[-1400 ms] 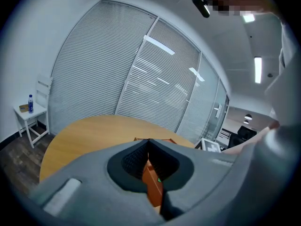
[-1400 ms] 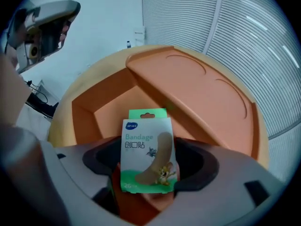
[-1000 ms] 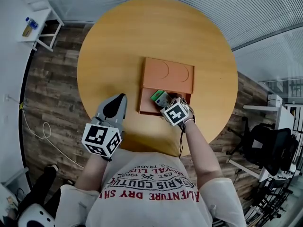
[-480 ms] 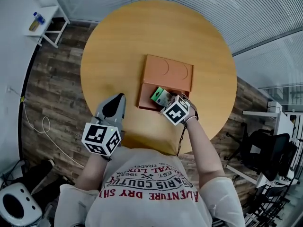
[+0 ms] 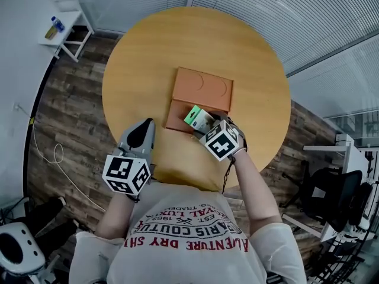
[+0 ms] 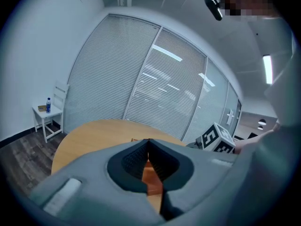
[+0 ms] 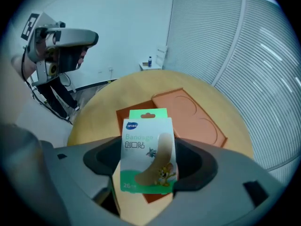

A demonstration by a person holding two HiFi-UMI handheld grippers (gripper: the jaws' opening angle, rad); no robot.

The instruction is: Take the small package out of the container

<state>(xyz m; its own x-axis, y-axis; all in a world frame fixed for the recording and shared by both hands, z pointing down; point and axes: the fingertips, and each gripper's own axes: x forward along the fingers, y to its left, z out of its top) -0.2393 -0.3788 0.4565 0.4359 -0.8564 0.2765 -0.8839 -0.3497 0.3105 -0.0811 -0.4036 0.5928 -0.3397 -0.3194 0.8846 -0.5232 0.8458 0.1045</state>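
My right gripper (image 5: pixel 204 129) (image 7: pixel 148 161) is shut on a small green-and-white bandage package (image 5: pixel 199 119) (image 7: pixel 147 150), held upright above the near part of the orange container (image 5: pixel 180 115) (image 7: pixel 129 117). The container's open lid (image 5: pixel 203 89) (image 7: pixel 189 116), with two round recesses, lies flat behind it on the round wooden table (image 5: pixel 142 58). My left gripper (image 5: pixel 141 136) (image 6: pixel 147 160) hangs shut and empty over the table's near left edge, left of the container (image 6: pixel 151 175).
A small white side table (image 5: pixel 65 28) (image 6: pixel 47 113) with a bottle (image 5: pixel 56 23) stands off the table's far left. Window blinds run behind the table. An office chair (image 5: pixel 331 194) sits at the right, on wooden floor.
My right gripper has lifted the bandage package up out of the container and drawn it slightly toward me. The left gripper has stayed where it was.
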